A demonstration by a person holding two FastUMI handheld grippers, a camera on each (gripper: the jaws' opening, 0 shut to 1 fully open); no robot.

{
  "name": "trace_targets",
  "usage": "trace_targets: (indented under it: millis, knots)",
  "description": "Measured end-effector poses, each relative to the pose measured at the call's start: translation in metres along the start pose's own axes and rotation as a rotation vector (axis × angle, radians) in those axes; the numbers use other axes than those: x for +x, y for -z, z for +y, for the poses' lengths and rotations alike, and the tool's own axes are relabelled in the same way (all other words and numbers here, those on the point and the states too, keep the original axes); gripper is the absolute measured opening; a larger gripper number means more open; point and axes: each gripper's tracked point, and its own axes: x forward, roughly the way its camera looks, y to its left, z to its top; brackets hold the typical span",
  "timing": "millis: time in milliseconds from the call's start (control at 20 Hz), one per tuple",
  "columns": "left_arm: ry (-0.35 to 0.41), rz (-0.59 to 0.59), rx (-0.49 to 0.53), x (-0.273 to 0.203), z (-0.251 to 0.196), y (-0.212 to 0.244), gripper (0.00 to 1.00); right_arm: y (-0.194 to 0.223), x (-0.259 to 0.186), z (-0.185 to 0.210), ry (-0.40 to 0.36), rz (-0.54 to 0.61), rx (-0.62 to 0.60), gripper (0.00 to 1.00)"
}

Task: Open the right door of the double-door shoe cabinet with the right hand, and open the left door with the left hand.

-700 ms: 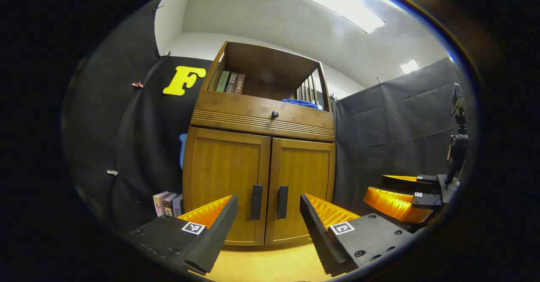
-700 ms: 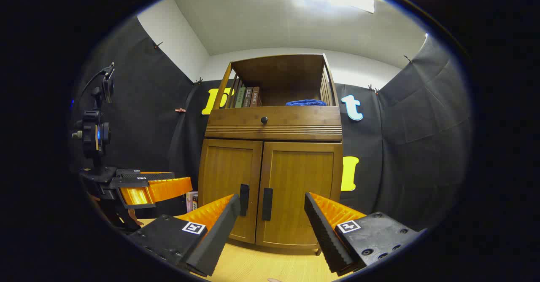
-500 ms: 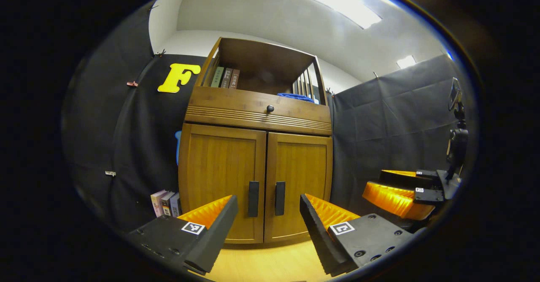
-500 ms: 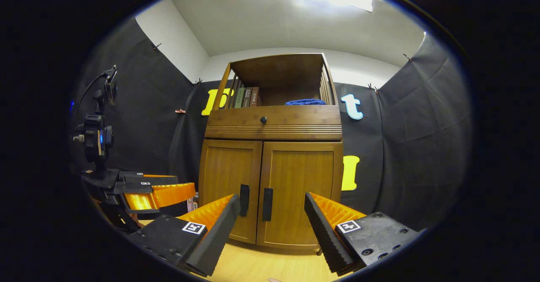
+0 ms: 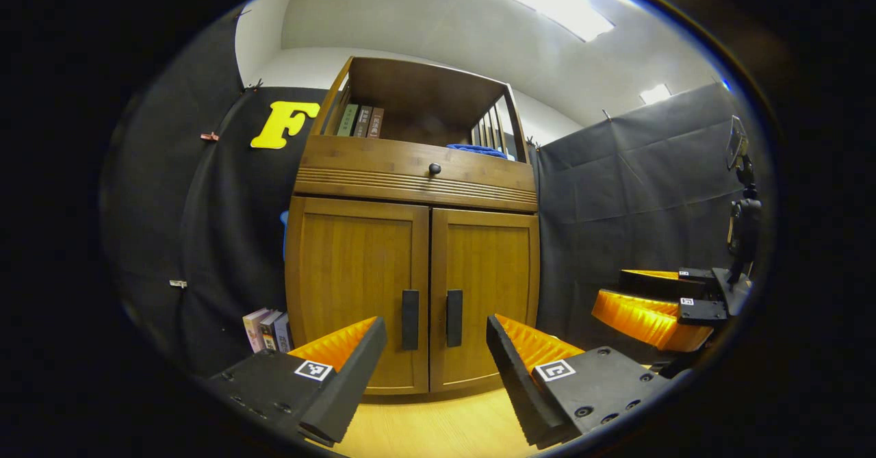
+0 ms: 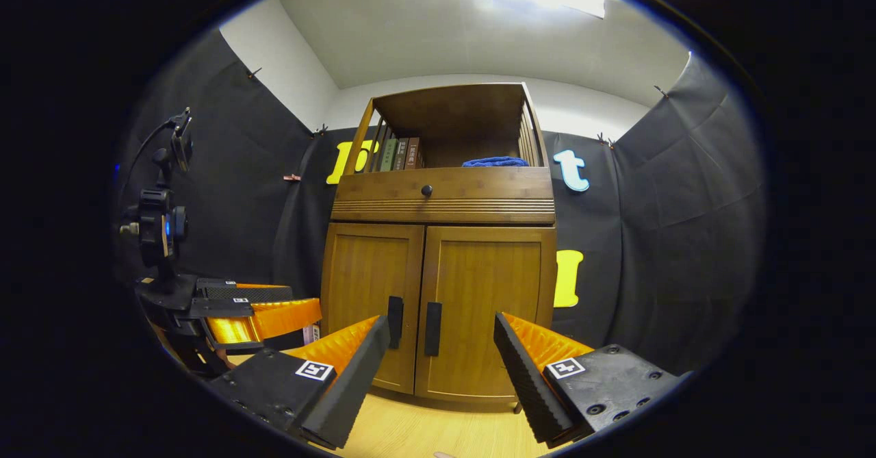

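The shoe cabinet [image 6: 441,294] stands on the floor [image 6: 424,434] against the booth wall. Left door [image 6: 369,300] and right door [image 6: 482,307] adjoin; a drawer [image 6: 445,194] sits above them. Books [image 6: 397,155] and a cloth [image 6: 494,162] occupy the top shelf. More books [image 5: 267,329] stand left of the cabinet.

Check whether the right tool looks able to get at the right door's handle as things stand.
Probably yes. The right tool is open and aimed at the shut doors; the right handle shows between its fingers with nothing in front. It is not there yet, and the left tool sits off to the side.
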Motion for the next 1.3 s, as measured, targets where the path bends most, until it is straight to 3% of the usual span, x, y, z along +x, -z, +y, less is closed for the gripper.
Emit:
trace_targets:
  millis: [50,100,150,400,450,500,650,800,850,900,1300]
  knots:
    - [0.000,-0.002,-0.001,-0.001,0.000,0.000,0.92,0.000,0.000,0.000,0.002,-0.003,-0.001,0.97]
    - [-0.001,-0.006,0.000,-0.002,0.001,-0.002,0.87,0.000,0.000,0.000,0.005,-0.007,-0.001,0.97]
    - [-0.002,-0.010,0.002,-0.003,0.003,-0.003,0.92,0.001,0.000,0.001,0.004,-0.008,-0.001,0.97]
    - [0.003,-0.015,-0.005,-0.011,0.006,0.000,0.92,0.004,0.002,0.001,-0.007,0.007,-0.001,0.97]
    - [0.004,-0.014,-0.007,-0.013,0.008,0.001,0.96,0.005,0.004,0.001,-0.008,0.013,-0.001,0.97]
    - [0.005,-0.016,-0.010,-0.015,0.010,0.000,0.92,0.006,0.004,0.001,-0.010,0.019,0.002,0.97]
    - [-0.002,-0.024,-0.015,-0.022,0.019,0.000,0.96,0.014,0.009,0.002,-0.010,0.035,0.013,0.97]
    - [-0.010,-0.031,-0.021,-0.030,0.030,0.000,0.96,0.015,0.010,0.002,-0.004,0.048,0.027,0.97]
    - [-0.013,-0.030,-0.023,-0.032,0.034,0.002,0.92,0.016,0.013,0.003,-0.002,0.052,0.030,0.97]
    - [-0.015,-0.027,-0.026,-0.036,0.038,0.004,0.96,0.018,0.018,0.004,0.000,0.056,0.031,0.97]
    - [-0.051,-0.046,-0.024,-0.059,0.076,0.013,0.92,0.043,0.077,0.018,0.040,0.084,0.010,0.97]
